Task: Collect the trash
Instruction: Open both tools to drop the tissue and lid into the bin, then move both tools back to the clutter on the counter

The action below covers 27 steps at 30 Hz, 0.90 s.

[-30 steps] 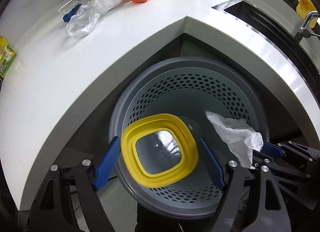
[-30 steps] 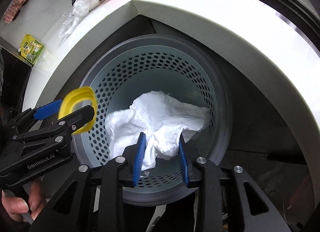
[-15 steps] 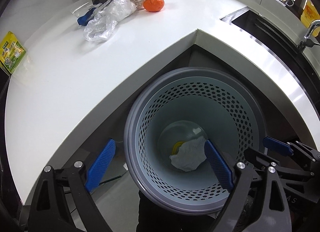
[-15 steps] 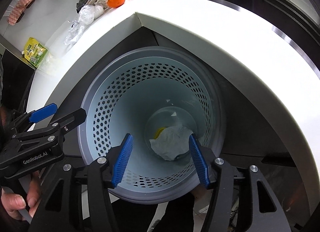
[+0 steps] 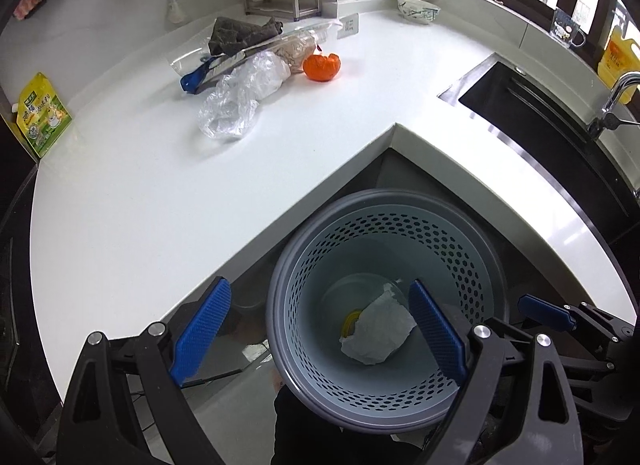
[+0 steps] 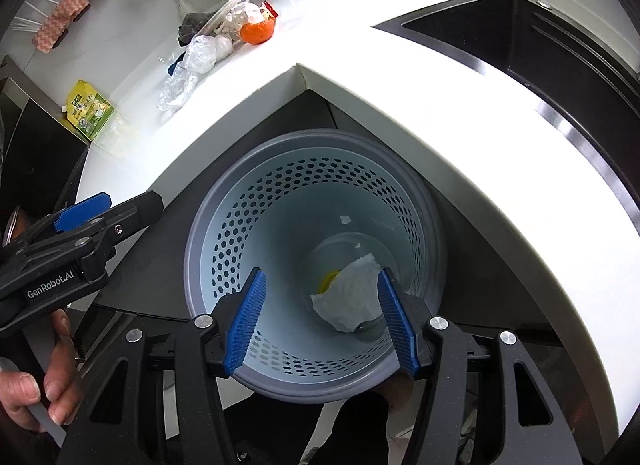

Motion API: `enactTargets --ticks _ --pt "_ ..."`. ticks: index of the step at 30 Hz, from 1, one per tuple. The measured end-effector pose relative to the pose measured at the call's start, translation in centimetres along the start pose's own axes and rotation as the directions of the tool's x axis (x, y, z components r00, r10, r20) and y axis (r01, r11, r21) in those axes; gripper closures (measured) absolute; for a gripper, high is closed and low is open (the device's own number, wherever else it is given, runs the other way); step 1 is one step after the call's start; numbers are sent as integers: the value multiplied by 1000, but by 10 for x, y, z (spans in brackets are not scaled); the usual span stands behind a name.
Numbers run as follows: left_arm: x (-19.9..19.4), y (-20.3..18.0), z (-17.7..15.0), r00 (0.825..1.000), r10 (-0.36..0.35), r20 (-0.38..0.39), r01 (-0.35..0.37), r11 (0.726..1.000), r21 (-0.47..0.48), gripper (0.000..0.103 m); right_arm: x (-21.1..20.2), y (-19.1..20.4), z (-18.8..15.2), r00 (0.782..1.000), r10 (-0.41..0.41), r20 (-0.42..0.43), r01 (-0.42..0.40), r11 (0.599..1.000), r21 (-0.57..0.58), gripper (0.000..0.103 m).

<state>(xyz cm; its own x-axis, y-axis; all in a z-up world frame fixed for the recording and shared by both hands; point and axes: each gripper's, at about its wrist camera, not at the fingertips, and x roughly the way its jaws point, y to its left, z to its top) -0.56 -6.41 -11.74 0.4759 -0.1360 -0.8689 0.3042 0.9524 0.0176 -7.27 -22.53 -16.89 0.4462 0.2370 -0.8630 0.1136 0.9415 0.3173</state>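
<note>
Over the bin (image 5: 472, 261): drop step done, both grippers empty.
L gripper (image 5: 320, 329) w/ fingers spread wide; R gripper (image 6: 320, 317) had just opened, nothing between. Tissue (image 6: 348, 297) & yellow lid (image 5: 349, 321) lay at bin bottom. Next, likely: reach to plastic bag (image 5: 236, 101) on counter (image 5: 160, 193).

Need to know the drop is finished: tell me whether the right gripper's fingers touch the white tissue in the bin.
Apart. The right wrist view shows the white tissue at the bin's bottom, far below the open fingers.

Bin (image 5: 384, 205) being tucked under the counter (image 5: 160, 193) corner, crumpled tissue (image 5: 378, 331) lying in it over a lid (image 5: 349, 323), bags (image 5: 240, 101) and orange (image 5: 321, 65) sitting on the counter behind
</note>
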Motion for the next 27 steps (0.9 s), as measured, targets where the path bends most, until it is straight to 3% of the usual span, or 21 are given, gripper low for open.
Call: enactTargets --ticks 12,27 --pt "-32 16 24 997 5 74 -1 999 -53 13 -22 14 26 998 15 58 -12 999 -47 46" --pt "-47 68 59 990 38 139 -20 992 -124 13 -24 58 85 990 54 129 -40 993 -111 44"
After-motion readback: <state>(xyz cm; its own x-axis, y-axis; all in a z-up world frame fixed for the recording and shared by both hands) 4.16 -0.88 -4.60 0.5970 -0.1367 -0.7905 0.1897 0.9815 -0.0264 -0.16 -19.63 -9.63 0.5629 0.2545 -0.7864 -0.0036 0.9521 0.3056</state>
